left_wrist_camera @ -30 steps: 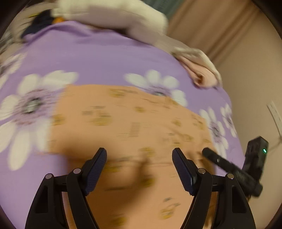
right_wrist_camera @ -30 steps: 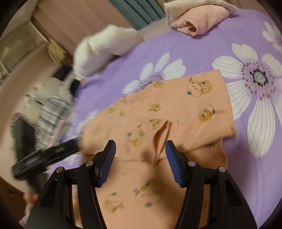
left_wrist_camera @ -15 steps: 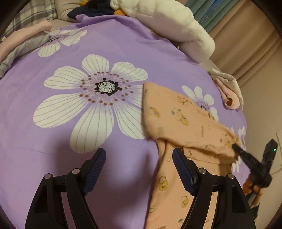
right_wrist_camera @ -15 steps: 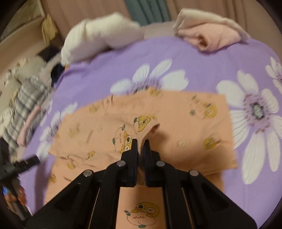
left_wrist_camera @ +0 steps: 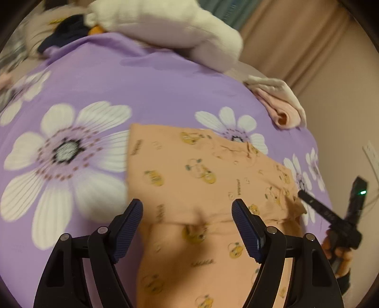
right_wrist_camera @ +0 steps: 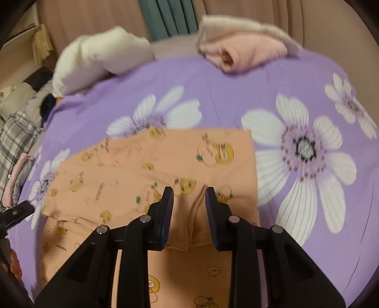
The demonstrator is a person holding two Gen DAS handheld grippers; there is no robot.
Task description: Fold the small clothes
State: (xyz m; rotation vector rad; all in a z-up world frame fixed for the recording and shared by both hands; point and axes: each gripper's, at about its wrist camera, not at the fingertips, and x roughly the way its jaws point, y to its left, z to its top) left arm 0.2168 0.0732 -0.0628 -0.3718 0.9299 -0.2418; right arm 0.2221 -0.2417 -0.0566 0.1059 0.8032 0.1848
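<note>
An orange child's garment (left_wrist_camera: 201, 180) printed with yellow cartoon ducks lies flat on the purple flowered bed sheet (left_wrist_camera: 146, 90), its upper part folded over. My left gripper (left_wrist_camera: 187, 210) is open and empty just above the garment's middle. In the right wrist view the same garment (right_wrist_camera: 146, 170) fills the centre. My right gripper (right_wrist_camera: 188, 196) is open, its fingers either side of a raised fold of the orange cloth without pinching it. The right gripper also shows in the left wrist view (left_wrist_camera: 331, 213) at the garment's right edge.
A folded pink and cream cloth (right_wrist_camera: 241, 49) lies at the far edge of the bed. A white plush pillow (right_wrist_camera: 99, 56) sits at the back left. Plaid and other clothes (right_wrist_camera: 16, 142) are piled at the left. Curtains (right_wrist_camera: 170, 16) hang behind.
My right gripper was shut on a fold of the garment half a second ago and has since opened, letting it drop. My left gripper swung back over the garment.
</note>
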